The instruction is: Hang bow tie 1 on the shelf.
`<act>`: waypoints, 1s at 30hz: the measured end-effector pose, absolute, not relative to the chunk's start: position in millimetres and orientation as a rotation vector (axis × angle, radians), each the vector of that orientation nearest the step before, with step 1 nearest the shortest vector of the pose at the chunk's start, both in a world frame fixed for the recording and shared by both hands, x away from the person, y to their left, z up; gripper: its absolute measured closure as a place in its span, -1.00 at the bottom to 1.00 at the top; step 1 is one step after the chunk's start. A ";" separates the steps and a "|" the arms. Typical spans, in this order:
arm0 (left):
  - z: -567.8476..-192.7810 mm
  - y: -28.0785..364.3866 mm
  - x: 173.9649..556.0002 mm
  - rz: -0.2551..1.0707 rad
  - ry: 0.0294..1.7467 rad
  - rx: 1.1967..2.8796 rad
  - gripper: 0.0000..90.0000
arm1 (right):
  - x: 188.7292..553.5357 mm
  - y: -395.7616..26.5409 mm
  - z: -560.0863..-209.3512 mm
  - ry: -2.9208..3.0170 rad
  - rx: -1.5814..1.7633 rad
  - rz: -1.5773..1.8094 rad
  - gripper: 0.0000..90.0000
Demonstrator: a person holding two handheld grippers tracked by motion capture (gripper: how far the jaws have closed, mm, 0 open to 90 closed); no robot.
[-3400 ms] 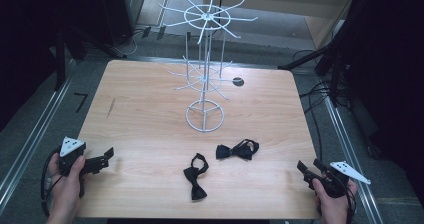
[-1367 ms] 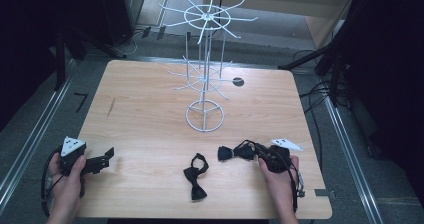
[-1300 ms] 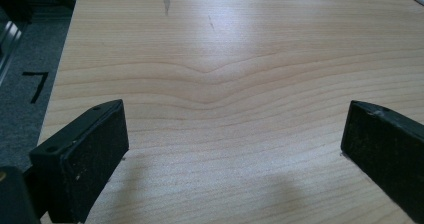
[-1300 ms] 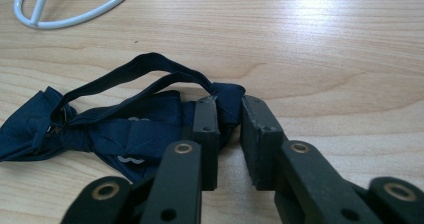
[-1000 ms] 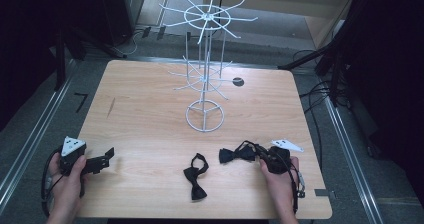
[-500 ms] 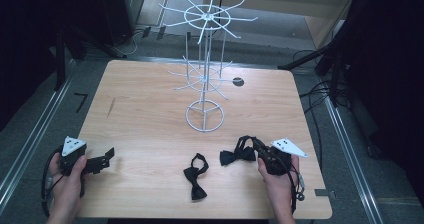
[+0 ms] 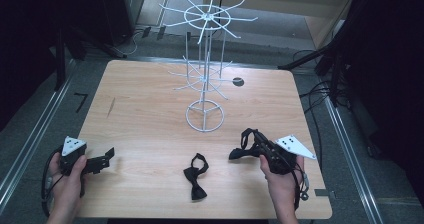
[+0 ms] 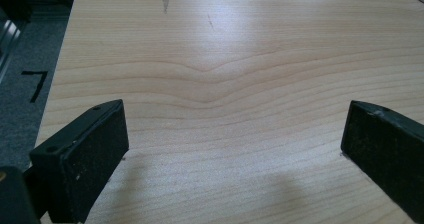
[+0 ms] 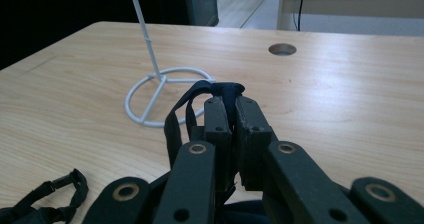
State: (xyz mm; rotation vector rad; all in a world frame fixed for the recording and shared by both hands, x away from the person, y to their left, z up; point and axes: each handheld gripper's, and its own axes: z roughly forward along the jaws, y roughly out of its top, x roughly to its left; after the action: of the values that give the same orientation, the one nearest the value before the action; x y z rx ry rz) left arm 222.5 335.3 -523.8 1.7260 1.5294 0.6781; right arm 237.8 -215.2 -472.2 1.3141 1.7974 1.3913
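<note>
My right gripper (image 7: 260,146) is shut on a black bow tie (image 7: 243,146), lifted off the table at the front right; in the right gripper view the tie's strap (image 9: 225,90) is pinched between the closed jaws of the right gripper (image 9: 229,104). A second black bow tie (image 7: 195,175) lies flat on the table at the front centre, and its strap (image 9: 50,199) lies at the bottom left of the right gripper view. My left gripper (image 7: 107,155) rests at the front left corner, open, with bare wood between its pads (image 8: 95,154).
A white wire display rack (image 7: 204,64) with spoked tiers stands at the table's middle back on a ring base (image 9: 160,96). A round cable hole (image 7: 238,81) is beside it. Cables run along the floor at the right.
My right gripper moved in from the front right corner, closed on the right bow tie and has raised it off the table. The left hand stayed still.
</note>
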 end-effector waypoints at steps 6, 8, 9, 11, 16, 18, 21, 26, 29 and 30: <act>-523.9 335.6 222.5 0.674 1.529 1.723 -1.00 | 239.1 -213.4 -462.7 1.780 1.292 1.414 0.93; -523.7 335.9 222.4 0.672 1.528 1.725 -1.00 | 239.5 -212.5 -460.6 1.775 1.289 1.421 0.93; -523.7 336.0 222.4 0.669 1.528 1.725 -1.00 | 239.8 -212.2 -459.4 1.773 1.284 1.424 0.93; -523.7 336.1 222.4 0.670 1.528 1.724 -1.00 | 241.0 -209.8 -455.1 1.765 1.272 1.437 0.93; -523.6 336.3 222.3 0.670 1.527 1.726 -1.00 | 243.5 -205.1 -449.4 1.760 1.259 1.457 0.93; -523.6 336.4 222.4 0.668 1.528 1.727 -1.00 | 244.3 -203.4 -447.0 1.757 1.257 1.474 0.93; -523.7 336.4 222.5 0.667 1.530 1.725 -1.00 | 245.9 -201.0 -443.4 1.757 1.244 1.481 0.93; -523.7 336.4 222.3 0.669 1.527 1.724 -1.00 | 248.6 -196.6 -436.1 1.756 1.231 1.496 0.93; -523.7 336.4 222.2 0.671 1.526 1.723 -1.00 | 250.1 -193.9 -431.4 1.755 1.214 1.502 0.93; -523.7 336.4 222.2 0.670 1.527 1.722 -1.00 | 250.5 -192.9 -429.7 1.756 1.210 1.501 0.93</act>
State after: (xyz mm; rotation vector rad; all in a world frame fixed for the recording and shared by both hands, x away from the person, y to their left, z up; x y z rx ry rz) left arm 222.2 336.4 -523.7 1.7221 1.5267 0.6703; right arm 250.5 -192.9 -429.7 1.2098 1.7555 1.5007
